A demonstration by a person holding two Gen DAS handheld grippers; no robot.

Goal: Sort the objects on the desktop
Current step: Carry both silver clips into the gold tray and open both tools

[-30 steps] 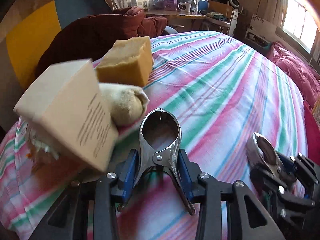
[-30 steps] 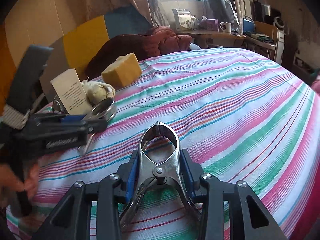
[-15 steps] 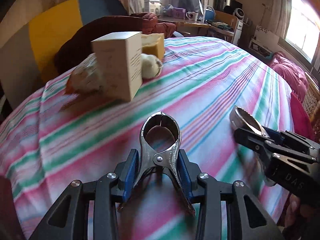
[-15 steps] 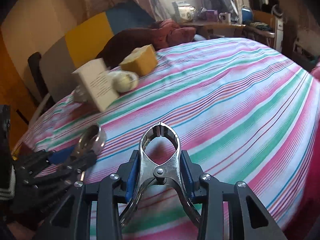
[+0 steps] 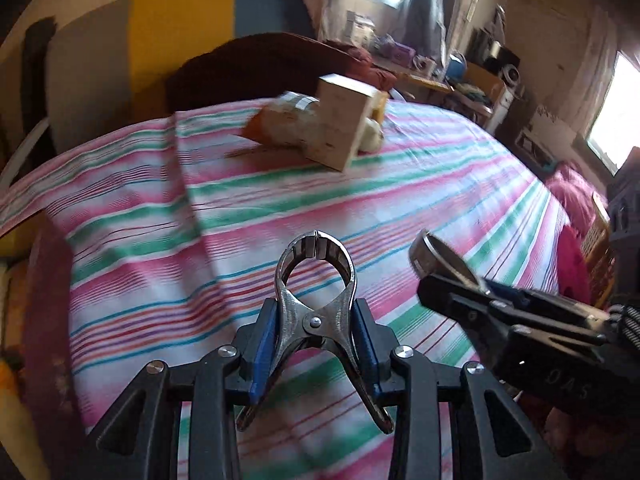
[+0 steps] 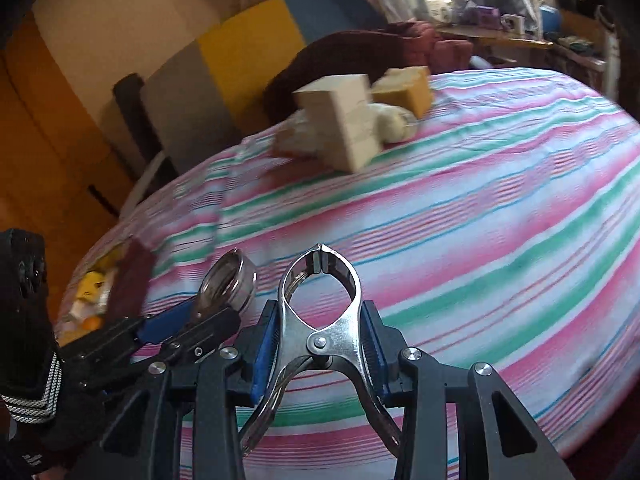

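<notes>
The things I am sorting sit bunched at the far left edge of the striped bedspread (image 5: 420, 184): a pale cardboard box (image 5: 340, 128) standing tilted on one edge, a crinkled snack packet (image 5: 280, 124) just behind and left of it, a cream rolled sock (image 6: 394, 122) touching its right side, and a yellow sponge block (image 6: 404, 88) beyond that. They crowd each other closely enough that I judge they have been gathered there on purpose, as one pile near the dark red blanket (image 6: 360, 52). Both my claws are well apart from that pile, over the bare near stretch of cloth. My left gripper (image 5: 316, 238) has nothing between its metal tips, which look all but touching at the front, and its jaws are closing. My right gripper (image 6: 320, 254) is likewise clenched on nothing, tips met. In the left view the right gripper shows off to the right, at about the same nearness; in the right view the left one lies close at the left, so I carry them side by side. Past the near left edge of the bed, a heap of small yellow and white things (image 6: 90, 300) is visible low down, too blurred to name. With both claws bare, I judge one placement is finished and the next pick not yet begun.
</notes>
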